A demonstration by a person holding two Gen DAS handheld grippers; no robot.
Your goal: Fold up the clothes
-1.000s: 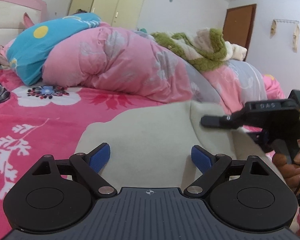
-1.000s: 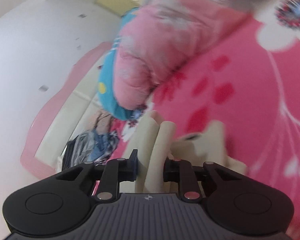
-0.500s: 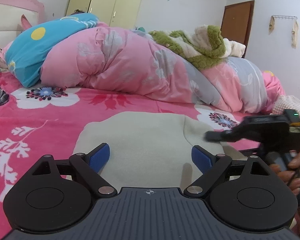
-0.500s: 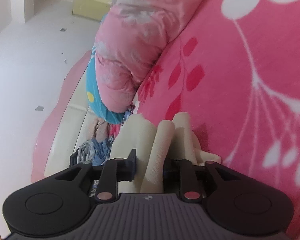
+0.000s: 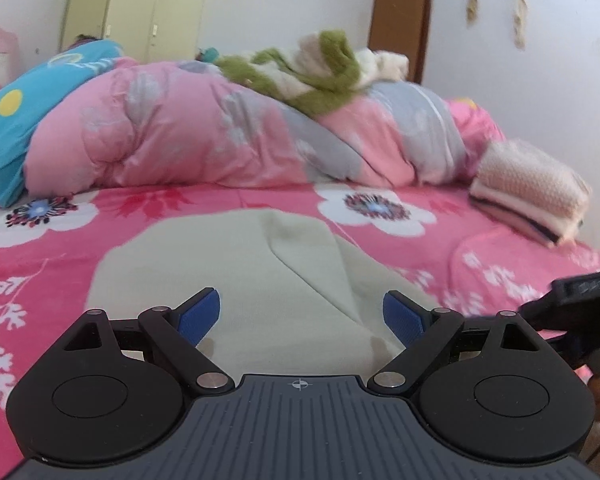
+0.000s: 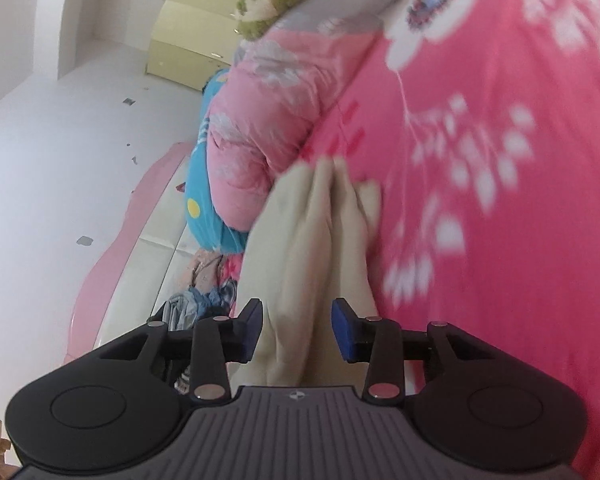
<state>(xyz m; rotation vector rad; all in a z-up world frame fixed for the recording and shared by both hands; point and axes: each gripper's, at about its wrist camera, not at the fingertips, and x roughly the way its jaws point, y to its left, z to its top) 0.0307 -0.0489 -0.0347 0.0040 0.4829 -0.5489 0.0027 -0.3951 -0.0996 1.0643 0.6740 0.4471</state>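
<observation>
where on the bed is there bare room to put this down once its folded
Bare sheet lies left of the cream garment, below the blue pillow, and between the garment and the folded stack at right. The back is crowded: the pink duvet runs the whole width.

My left gripper is matt black plastic with ribbed blue pads and small shiny metal pins, and my right gripper looks the same. Under the left gripper lies the cream garment, a soft, smooth matt cloth, on the pink flowered bedsheet, also matt cloth. Beyond the garment the pink quilt is puffy, faintly sheened fabric with a fuzzy green blanket on top, and right of it sits a nubbly knitted stack.
</observation>
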